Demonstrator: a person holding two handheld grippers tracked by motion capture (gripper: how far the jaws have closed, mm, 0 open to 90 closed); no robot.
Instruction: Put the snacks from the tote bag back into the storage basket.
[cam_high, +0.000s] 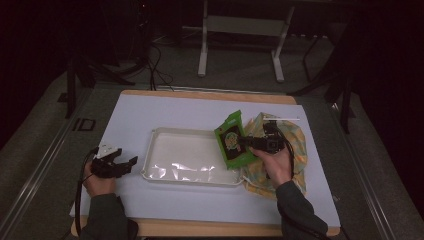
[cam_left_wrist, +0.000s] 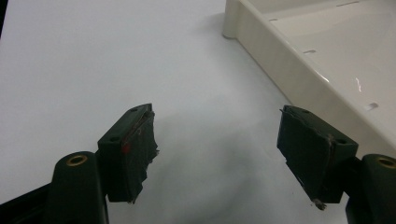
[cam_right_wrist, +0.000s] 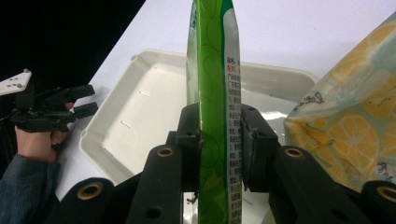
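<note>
Flat green plastic snack packet (cam_high: 232, 140) with a printed label sits centre-right of the high view, tilted, its lower edge over the right end of the tray; in the right gripper view it (cam_right_wrist: 215, 93) stands on edge, running up the middle of the frame

Right tool (cam_high: 248, 143) is clamped on that packet: both black pads press its two faces, seen close in the right gripper view (cam_right_wrist: 219, 140). The person's right hand (cam_high: 276, 162) holds the tool from the lower right, dark sleeve coming in from the bottom edge

Just right of the packet, touching or under the hand: crumpled yellow bag with lemon print (cam_high: 290, 145), on the counter at the right of the high view; right edge of the right gripper view (cam_right_wrist: 345, 121)

Shallow cream rectangular plastic tray (cam_high: 165, 135) lies centre frame, left of the packet; its wall shows in the upper right of the left gripper view (cam_left_wrist: 280, 60)

Left tool (cam_high: 120, 165) is at the lower left of the high view, well apart from the packet, just left of the tray, jaws spread wide with nothing between them; the left gripper view (cam_left_wrist: 217, 149) shows bare white surface in the gap

White-covered counter (cam_high: 150, 110) with a wooden edge carries all of it
</note>
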